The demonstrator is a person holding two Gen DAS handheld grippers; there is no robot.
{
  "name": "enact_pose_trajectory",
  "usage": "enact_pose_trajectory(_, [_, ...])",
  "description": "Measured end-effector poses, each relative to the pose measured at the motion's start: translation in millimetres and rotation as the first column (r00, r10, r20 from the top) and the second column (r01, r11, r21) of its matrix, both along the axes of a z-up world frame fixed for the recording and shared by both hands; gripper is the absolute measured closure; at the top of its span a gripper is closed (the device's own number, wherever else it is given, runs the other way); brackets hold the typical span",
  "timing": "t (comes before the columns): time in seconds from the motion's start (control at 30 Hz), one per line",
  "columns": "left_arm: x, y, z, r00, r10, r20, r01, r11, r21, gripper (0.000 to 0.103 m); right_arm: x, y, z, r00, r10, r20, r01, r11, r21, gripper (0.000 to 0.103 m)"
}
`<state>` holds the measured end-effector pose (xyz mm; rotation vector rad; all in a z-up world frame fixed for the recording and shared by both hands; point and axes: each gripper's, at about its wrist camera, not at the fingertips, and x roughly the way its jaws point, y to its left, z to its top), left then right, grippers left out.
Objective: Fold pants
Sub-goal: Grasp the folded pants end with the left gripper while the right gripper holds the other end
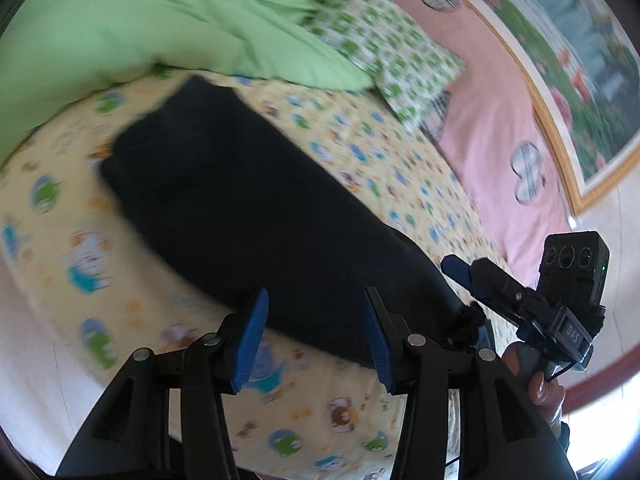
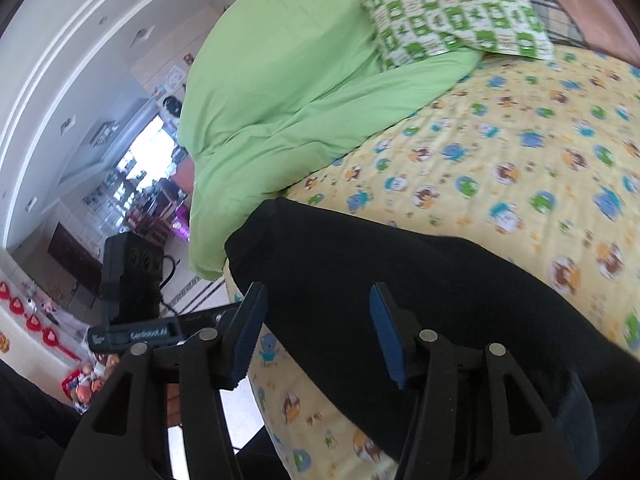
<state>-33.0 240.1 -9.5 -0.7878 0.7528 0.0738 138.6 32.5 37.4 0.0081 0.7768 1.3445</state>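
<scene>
The pants (image 1: 256,200) lay limp on the bed (image 1: 360,152); both grippers (image 1: 316,336) (image 2: 316,328) hung above, jaws wide, empty. Soft cloth: pinch an edge.

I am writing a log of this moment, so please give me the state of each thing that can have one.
pants: lying flat on the bed, long and narrow
left gripper: jaws open, holding nothing
right gripper: jaws open, holding nothing
green duvet: bunched up
pillow: resting on the duvet
</scene>
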Motion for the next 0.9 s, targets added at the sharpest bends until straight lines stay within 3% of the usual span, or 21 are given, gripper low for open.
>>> enact_pose_trajectory(0.27, [-34.7, 43.3, -11.8, 0.982, 0.184, -0.032, -0.186, 0.981, -0.061, 0.055, 3.0, 62.1, 6.1, 0.995, 0.099, 0.03, -0.098, 0.994, -0.055, 0.048])
enact_pose_trajectory(0.5, [-33.4, 62.9, -17.8, 0.971, 0.229, -0.067, -0.233, 0.97, -0.07, 0.055, 6.8, 118.1, 17.4, 0.975, 0.206, 0.09, -0.192, 0.971, -0.141, 0.048])
enact_pose_trajectory(0.77, [-16.2, 75.6, -30.9, 0.96, 0.256, -0.11, -0.265, 0.961, -0.077, 0.055, 12.8, 191.1, 15.4, 0.919, 0.369, 0.135, -0.321, 0.904, -0.284, 0.048])
enact_pose_trajectory(0.9, [-8.2, 77.9, -32.8, 0.96, 0.258, -0.109, -0.267, 0.96, -0.082, 0.053, 17.7, 220.2, 6.7, 0.894, 0.433, 0.113, -0.376, 0.864, -0.335, 0.048])
